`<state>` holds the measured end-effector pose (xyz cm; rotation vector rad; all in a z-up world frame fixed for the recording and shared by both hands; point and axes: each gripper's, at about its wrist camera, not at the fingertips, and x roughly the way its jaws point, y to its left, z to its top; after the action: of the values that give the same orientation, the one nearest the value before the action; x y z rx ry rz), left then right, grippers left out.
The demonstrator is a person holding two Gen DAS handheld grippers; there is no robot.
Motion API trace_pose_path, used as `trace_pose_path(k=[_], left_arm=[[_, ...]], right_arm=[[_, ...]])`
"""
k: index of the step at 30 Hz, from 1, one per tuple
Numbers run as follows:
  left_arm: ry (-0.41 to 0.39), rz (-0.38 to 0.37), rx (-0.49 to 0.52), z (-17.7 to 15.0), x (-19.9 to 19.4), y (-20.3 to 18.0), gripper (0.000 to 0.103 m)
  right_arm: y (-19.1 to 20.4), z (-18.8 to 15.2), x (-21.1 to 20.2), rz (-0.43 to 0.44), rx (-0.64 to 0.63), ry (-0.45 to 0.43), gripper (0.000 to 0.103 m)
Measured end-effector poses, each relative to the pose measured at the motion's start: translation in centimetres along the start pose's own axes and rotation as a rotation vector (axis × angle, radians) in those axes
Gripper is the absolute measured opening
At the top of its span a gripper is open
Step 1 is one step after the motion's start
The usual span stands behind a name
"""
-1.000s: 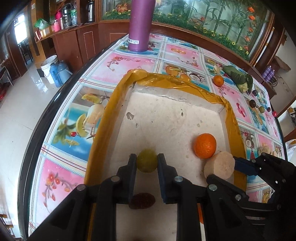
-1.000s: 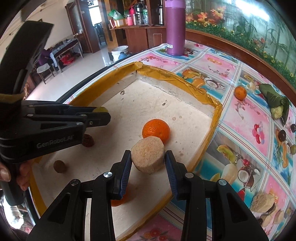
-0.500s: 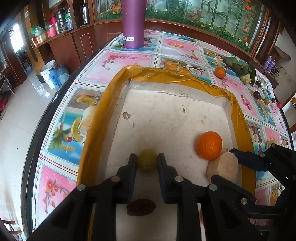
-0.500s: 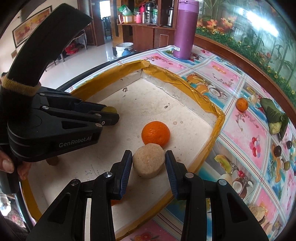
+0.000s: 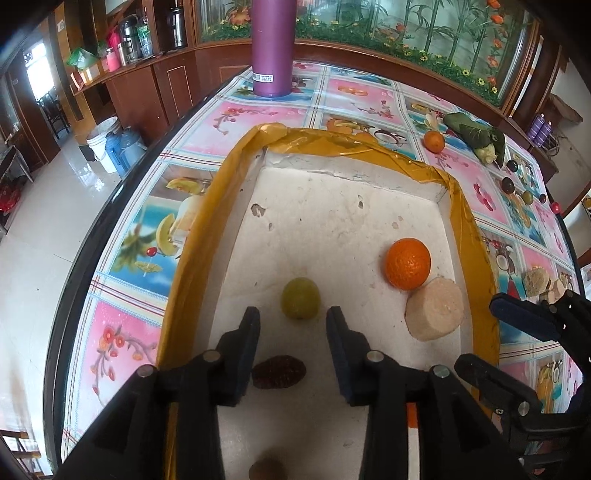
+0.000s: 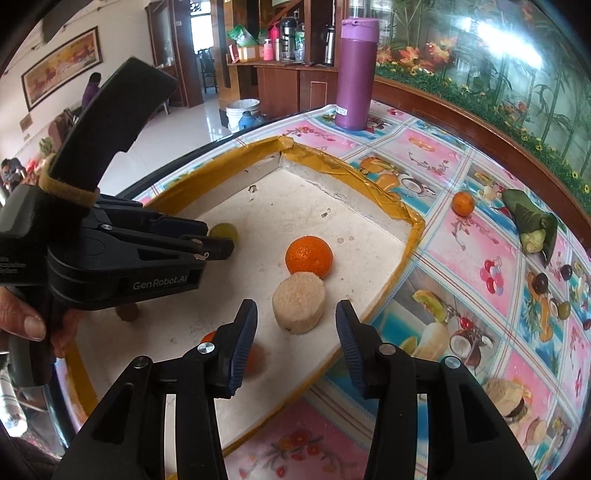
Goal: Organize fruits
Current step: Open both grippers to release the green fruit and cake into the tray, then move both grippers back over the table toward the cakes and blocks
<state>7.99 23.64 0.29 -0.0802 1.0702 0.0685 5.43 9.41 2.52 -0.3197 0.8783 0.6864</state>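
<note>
"GenRobot.AI" marks the left claw [image 6: 218, 251], spread wide behind the green fruit [image 5: 300, 298] in the foam tray [image 5: 195, 236], while the right claw [image 6: 295, 330] gapes around the tan slice [image 6: 299, 307] touching the orange [image 6: 309, 256].

At the far end of my table stands a tall purple insulated flask [image 5: 272, 48], upright on the glossy tablecloth printed with pink and blue fruit pictures [image 5: 354, 98]. Beyond the edge, on the pale tiled floor, I see a white plastic bucket [image 5: 101, 142] just beside two blue kettles [image 5: 123, 146]. Dark wooden cabinets [image 5: 147, 92] carry steel thermoses [image 5: 129, 33].
</note>
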Motion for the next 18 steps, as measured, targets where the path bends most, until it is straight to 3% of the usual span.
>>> trace_pose_path(k=[2, 12, 18], left_arm=[[-0.024, 0.02, -0.001, -0.4, -0.8, -0.1, 0.056], [-0.106, 0.05, -0.061, -3.3, -4.8, -0.7, 0.068], [-0.178, 0.072, -0.08, -5.0, -7.1, -2.3, 0.072]], right_arm=[[0.1, -0.4, -0.7, 0.005, 0.012, -0.006, 0.044], [-0.2, -2.9, -4.5, 0.005, 0.073, -0.035, 0.056], [-1.4, -4.9, -7.2, -0.009, 0.104, -0.065, 0.056]])
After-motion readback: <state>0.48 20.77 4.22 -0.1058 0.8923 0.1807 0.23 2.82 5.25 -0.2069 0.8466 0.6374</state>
